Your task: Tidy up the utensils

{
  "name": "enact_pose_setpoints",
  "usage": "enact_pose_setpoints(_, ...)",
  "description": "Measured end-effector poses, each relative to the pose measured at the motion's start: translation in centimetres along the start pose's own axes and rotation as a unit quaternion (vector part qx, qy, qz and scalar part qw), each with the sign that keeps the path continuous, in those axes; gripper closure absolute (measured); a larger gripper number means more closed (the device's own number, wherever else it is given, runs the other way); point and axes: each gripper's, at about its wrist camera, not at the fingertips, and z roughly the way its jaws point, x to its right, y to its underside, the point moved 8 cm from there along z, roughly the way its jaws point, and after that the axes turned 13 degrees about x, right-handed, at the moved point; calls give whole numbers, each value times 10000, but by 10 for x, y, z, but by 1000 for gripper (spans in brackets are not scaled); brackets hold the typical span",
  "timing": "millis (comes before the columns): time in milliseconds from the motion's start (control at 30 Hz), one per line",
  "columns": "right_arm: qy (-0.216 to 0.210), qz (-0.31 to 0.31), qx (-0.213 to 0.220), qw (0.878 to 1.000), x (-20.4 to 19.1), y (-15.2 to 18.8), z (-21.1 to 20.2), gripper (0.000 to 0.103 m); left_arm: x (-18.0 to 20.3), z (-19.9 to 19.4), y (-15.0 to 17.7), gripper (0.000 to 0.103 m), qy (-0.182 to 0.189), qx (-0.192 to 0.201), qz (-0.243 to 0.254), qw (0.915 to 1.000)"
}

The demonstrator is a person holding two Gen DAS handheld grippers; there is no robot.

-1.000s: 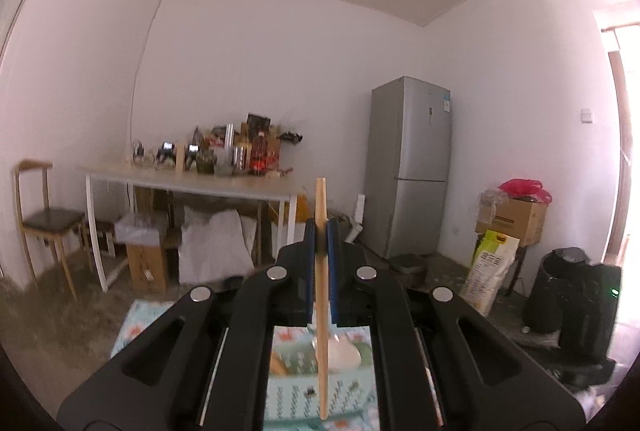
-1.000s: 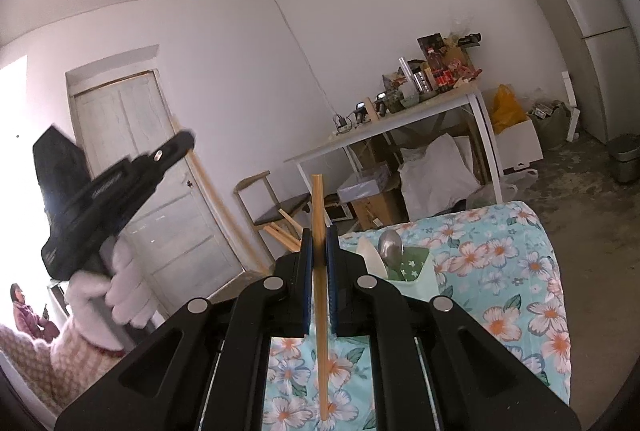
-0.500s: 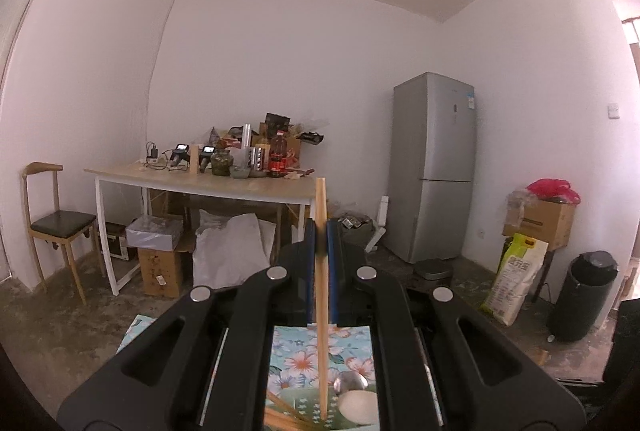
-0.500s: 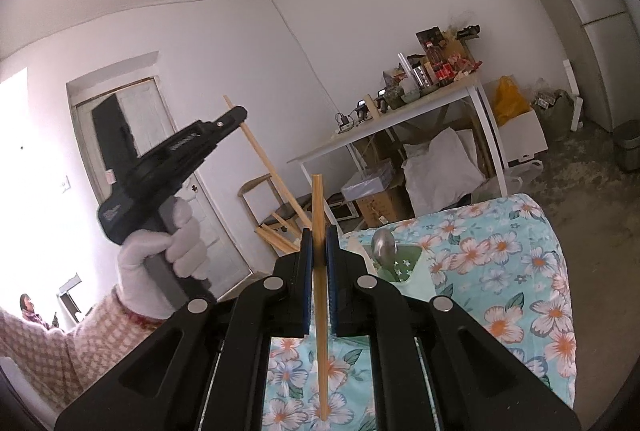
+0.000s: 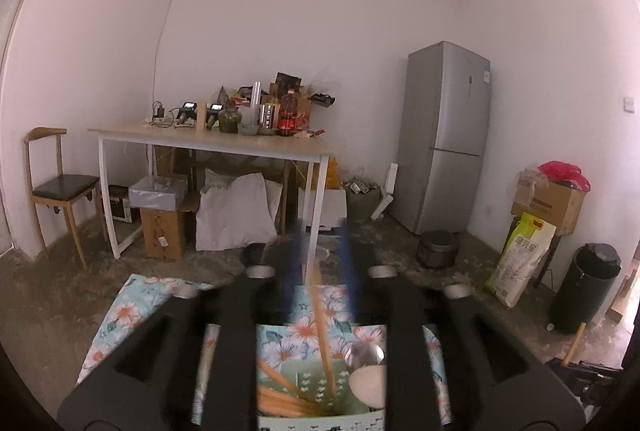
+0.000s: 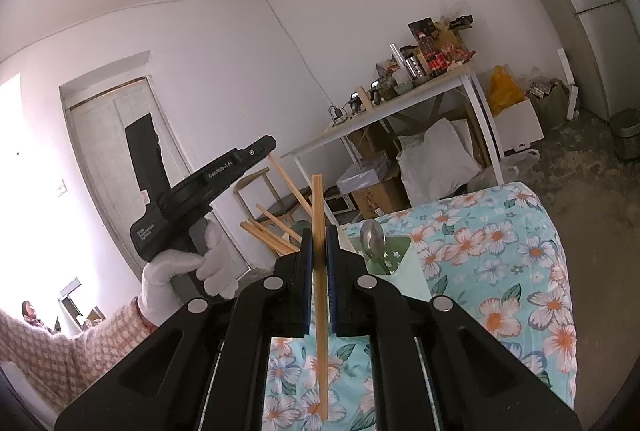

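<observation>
Left tool (image 5: 320, 275): jaws opening, chopstick (image 5: 322, 323) loose between them, above the holder (image 5: 316, 375). Right tool (image 6: 319, 263) grips a second chopstick (image 6: 320, 311). Spoons (image 5: 366, 353) stand at the holder's right.

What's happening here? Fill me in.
A person is sorting utensils into a green holder on a flowered tablecloth, a gripper in each hand. The left gripper is opening above the holder, letting go of a chopstick that drops in beside other chopsticks and two spoons. The right gripper is shut on another chopstick, held upright, not yet in the holder.
</observation>
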Motion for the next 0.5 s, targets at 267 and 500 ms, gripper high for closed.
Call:
enact_pose_setpoints(267,13,-25,0,10000,-4,-1,0,96,2,-25,-9,37,97,0,-142,9999)
enact_pose_setpoints(500,67,-147,17,9999,-12,-5,-2,96,-5,-67,-19,19,149,44,-408,9990)
